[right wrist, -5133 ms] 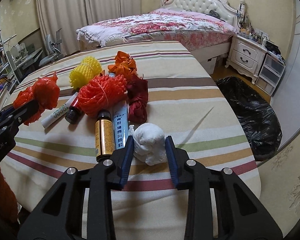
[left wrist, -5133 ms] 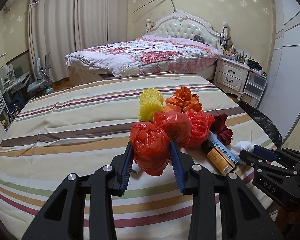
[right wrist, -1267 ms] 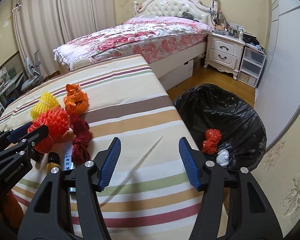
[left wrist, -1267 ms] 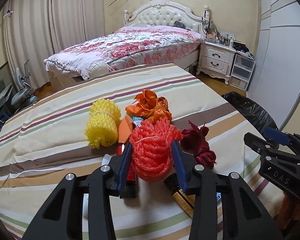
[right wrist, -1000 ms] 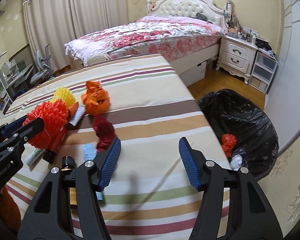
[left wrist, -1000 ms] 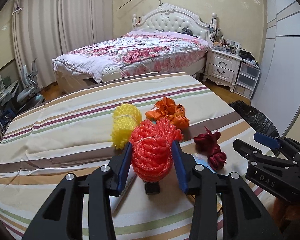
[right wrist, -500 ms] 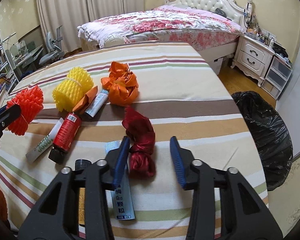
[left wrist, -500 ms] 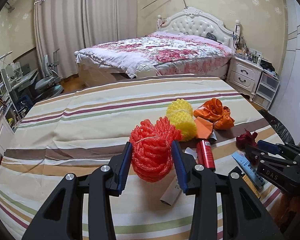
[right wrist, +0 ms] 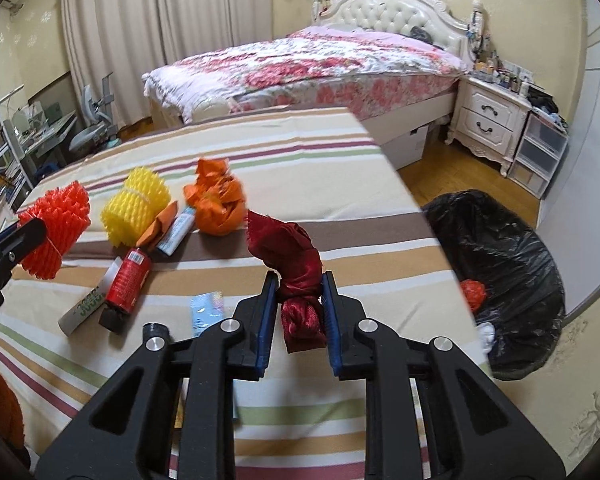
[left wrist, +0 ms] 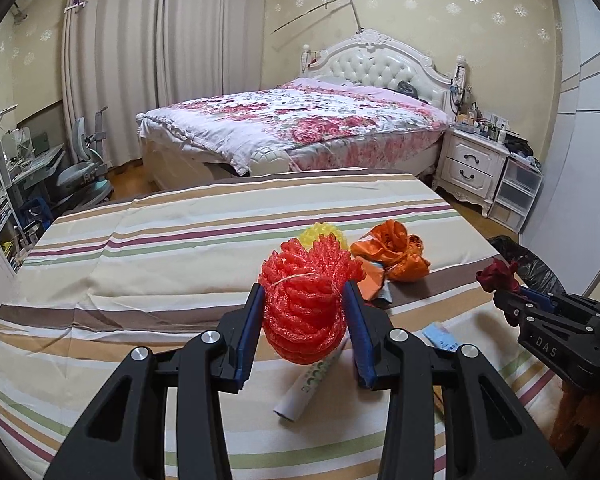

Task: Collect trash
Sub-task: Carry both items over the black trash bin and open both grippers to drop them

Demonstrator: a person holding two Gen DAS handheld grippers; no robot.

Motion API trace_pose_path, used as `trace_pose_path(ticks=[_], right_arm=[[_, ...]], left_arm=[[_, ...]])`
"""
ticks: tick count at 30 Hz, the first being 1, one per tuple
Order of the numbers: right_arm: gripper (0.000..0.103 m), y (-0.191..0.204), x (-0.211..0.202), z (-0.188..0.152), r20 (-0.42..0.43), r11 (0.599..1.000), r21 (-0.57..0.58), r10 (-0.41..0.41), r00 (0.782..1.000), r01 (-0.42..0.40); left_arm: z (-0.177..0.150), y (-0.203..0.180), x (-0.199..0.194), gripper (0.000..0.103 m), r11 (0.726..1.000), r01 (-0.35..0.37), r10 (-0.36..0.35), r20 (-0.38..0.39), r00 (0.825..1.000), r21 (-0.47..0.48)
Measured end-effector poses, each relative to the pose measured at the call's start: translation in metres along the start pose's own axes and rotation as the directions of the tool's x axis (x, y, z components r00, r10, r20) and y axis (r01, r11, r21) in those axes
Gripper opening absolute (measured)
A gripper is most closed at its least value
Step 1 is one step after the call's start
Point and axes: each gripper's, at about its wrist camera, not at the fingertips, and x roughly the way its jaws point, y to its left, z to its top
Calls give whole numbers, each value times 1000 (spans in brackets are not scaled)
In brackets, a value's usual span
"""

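Observation:
My left gripper (left wrist: 305,324) is shut on a red foam net roll (left wrist: 306,308) and holds it above the striped table (left wrist: 140,264); the roll also shows in the right wrist view (right wrist: 56,228). My right gripper (right wrist: 298,312) is shut on a dark red cloth bundle (right wrist: 296,268), lifted off the table. A yellow foam net (right wrist: 136,206), an orange bag (right wrist: 218,204), a red can (right wrist: 126,284), a white tube (right wrist: 82,310) and a blue packet (right wrist: 206,310) lie on the table. The black trash bag (right wrist: 500,264) stands on the floor to the right, with a red bag (right wrist: 473,292) inside.
A bed (left wrist: 300,128) stands beyond the table, with a white nightstand (left wrist: 474,164) and plastic drawers (left wrist: 516,196) to its right. A desk and chair (left wrist: 84,168) are at the left. The table's right edge (right wrist: 428,224) borders the trash bag.
My right gripper has shut on the dark red cloth bundle and lifted it, turning toward the trash bag. My left gripper still holds the red foam net roll and has drifted left.

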Motion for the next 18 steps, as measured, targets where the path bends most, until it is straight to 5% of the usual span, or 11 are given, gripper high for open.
trace_pose_path(ticks=[18], right_arm=[[21, -111, -38, 3, 87, 966, 165, -216, 973, 199]], left_arm=[[24, -101, 16, 41, 981, 164, -168, 34, 985, 101]])
